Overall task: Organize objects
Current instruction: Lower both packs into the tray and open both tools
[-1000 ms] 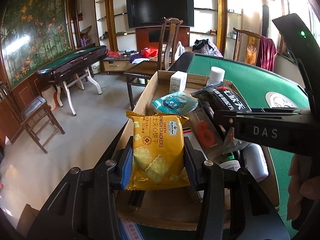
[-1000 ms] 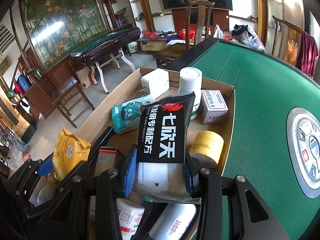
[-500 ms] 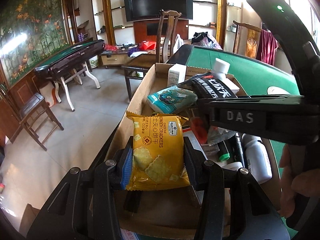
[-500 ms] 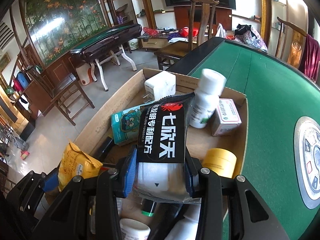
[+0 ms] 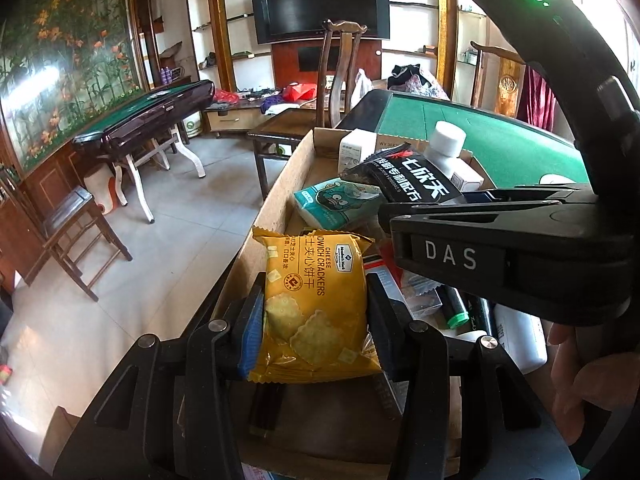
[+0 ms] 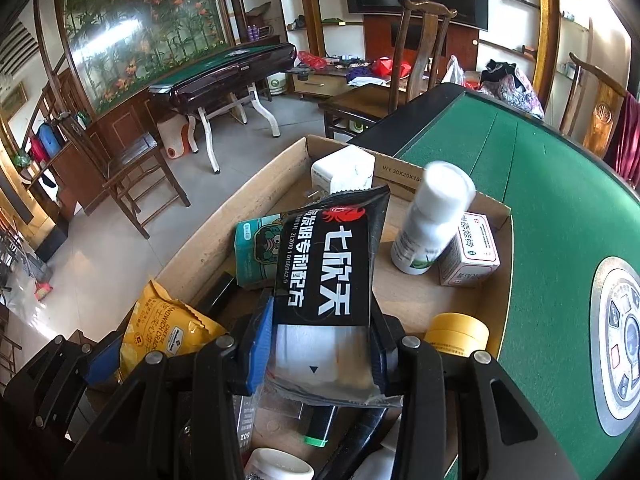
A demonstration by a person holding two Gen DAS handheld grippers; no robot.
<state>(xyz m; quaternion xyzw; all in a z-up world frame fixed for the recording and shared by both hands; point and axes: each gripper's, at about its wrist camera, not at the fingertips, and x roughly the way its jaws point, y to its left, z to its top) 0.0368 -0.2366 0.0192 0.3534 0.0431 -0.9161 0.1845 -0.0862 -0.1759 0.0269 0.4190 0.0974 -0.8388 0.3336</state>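
A yellow cheese-cracker packet (image 5: 316,308) stands upright between the pads of my left gripper (image 5: 316,316), which is shut on it over the near end of a cardboard box (image 5: 280,192). My right gripper (image 6: 322,340) grips a black packet with white lettering (image 6: 328,264) by its lower end. Its jaws are opening slightly, and the pads still touch the packet. That packet (image 5: 416,182) hangs above the middle of the box (image 6: 192,248). The cracker packet (image 6: 168,332) shows at lower left in the right wrist view.
Inside the box are a teal tissue pack (image 6: 256,248), a white box (image 6: 344,172), a white bottle (image 6: 432,220) tipped against a small carton (image 6: 472,248), a yellow jar (image 6: 456,332) and markers. The box rests on a green felt table (image 6: 540,200). A hand (image 5: 576,380) shows at right.
The white bottle has tipped from upright to leaning right against the small carton. My right gripper has shifted with the black packet. The left gripper and its crackers have stayed put.
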